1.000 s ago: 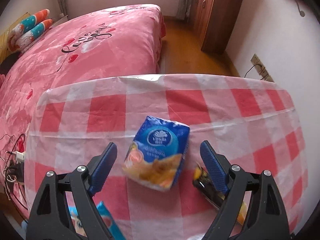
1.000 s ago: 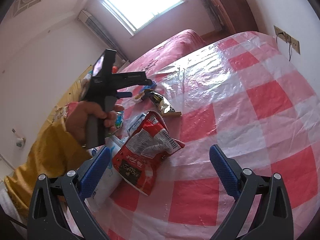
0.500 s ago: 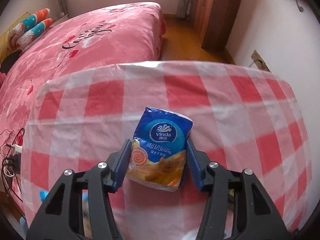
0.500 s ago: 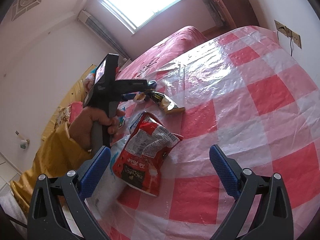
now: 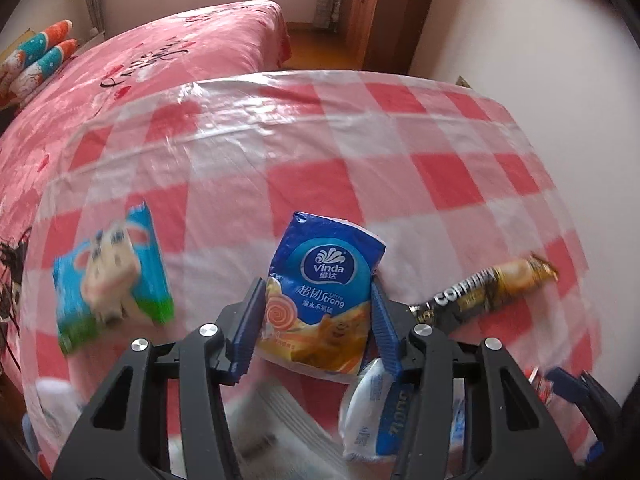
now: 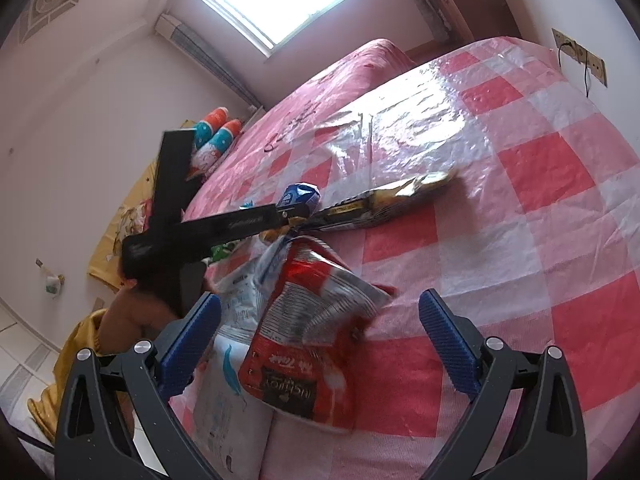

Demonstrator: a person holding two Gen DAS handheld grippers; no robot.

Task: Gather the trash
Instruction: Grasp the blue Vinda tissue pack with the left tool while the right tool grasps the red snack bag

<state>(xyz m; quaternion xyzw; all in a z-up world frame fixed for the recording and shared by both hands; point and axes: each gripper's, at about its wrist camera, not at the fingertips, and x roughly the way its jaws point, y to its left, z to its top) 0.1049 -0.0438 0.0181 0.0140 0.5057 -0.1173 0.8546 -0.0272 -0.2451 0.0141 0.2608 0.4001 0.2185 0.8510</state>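
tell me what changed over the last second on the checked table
The left gripper closed on the blue tissue pack and lifted it toward the camera. The right gripper stayed open near the red snack bag, and the coffee sachet stayed on the cloth.

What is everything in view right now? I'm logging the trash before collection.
tissue pack: one, blue and orange, clamped in the left gripper.
cow packet: one, blue and green, on the tablecloth, left.
coffee stick: one, black and gold, right of the tissue pack.
snack bag: one, red and silver, before the right gripper.
white bag: one, beside the snack bag.
tablecloth: one, red-white checked.
bed: one, pink.
left gripper: shut.
right gripper: open, empty.
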